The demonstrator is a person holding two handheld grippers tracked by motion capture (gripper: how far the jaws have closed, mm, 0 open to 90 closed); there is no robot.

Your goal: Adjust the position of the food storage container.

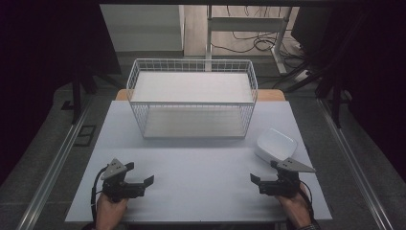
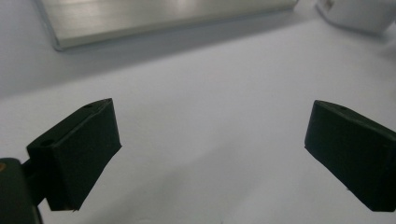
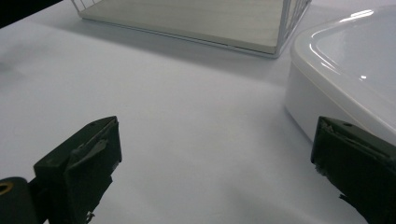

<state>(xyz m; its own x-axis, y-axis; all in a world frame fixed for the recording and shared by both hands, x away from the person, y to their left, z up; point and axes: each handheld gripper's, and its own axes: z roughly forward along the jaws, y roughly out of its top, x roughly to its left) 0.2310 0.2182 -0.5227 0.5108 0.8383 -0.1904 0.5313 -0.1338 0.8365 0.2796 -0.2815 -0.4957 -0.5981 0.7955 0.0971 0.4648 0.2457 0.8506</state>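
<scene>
A white wire basket with two flat shelves stands at the back middle of the white table. A white rounded lidded box lies on the table at the right. My left gripper rests low at the front left, held by a hand, open with nothing between its jaws. My right gripper sits at the front right, just in front of the box, also open and empty. In the right gripper view the box is close on the right, beside the right jaw. The basket's base lies ahead in the left gripper view.
The white table top spreads between the two grippers. Metal rails run along both sides of the table. Behind the table stand a white desk frame and loose cables on the floor.
</scene>
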